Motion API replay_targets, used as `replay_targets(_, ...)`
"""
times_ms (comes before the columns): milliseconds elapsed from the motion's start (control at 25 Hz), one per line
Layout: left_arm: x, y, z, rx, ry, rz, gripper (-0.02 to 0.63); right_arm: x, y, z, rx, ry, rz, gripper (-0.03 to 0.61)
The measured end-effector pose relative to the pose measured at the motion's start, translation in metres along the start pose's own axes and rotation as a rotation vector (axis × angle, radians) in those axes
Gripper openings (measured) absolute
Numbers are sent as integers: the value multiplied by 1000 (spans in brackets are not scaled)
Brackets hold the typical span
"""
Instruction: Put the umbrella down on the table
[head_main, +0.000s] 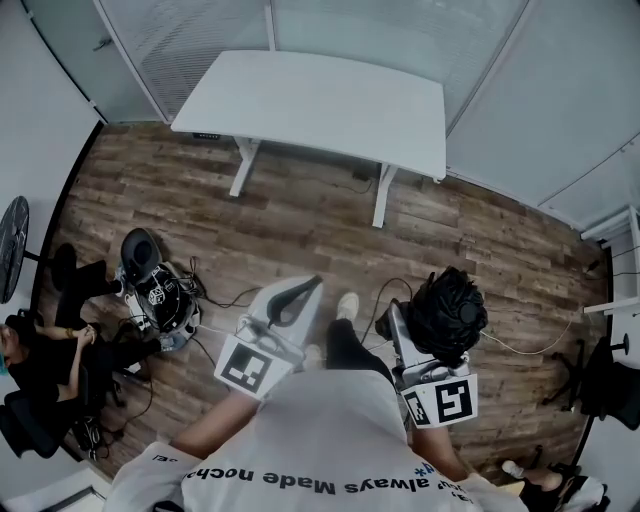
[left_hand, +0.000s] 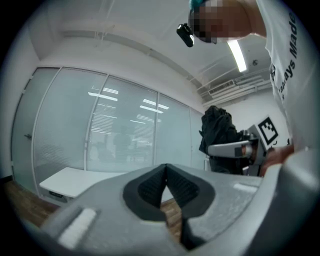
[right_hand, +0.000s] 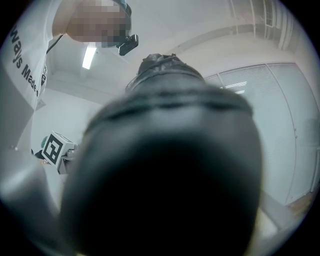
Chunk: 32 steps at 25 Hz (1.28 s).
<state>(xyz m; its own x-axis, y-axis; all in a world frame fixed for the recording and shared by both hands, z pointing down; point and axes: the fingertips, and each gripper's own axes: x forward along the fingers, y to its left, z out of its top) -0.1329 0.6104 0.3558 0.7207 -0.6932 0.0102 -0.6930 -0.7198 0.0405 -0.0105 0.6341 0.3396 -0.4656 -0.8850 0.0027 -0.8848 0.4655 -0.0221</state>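
Observation:
A black folded umbrella (head_main: 448, 312) stands upright in my right gripper (head_main: 415, 335), which is shut on it at my right side, over the wood floor. In the right gripper view the umbrella (right_hand: 170, 150) fills nearly the whole picture and hides the jaws. My left gripper (head_main: 300, 295) is shut with nothing in it; its dark pads (left_hand: 150, 187) meet at the tips. From the left gripper view the umbrella (left_hand: 216, 131) shows at the right, with one grey finger (left_hand: 230, 149) of the right gripper across it. The white table (head_main: 320, 100) stands ahead, bare.
A seated person (head_main: 40, 350) is at the left, beside a black device with cables (head_main: 155, 292) on the floor. A fan (head_main: 12, 245) stands at the far left. Dark chairs (head_main: 610, 380) are at the right. Glass partitions run behind the table.

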Motion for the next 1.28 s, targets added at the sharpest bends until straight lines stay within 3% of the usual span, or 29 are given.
replay_targets(200,60,34,2,15,3,12,3,47,-49,-4,3,-9,8,235)
replay_targets(640,263,116,18,66,18,12,3,175,-217,7,1,-22,10,235)
replay_targets(920,331,165,21,57,7,49,3,239,-270,9,2,-8,38,235)
replay_targets(1280,390,246,14,35,7,48,3,335,-304,-2,6,19,35,235)
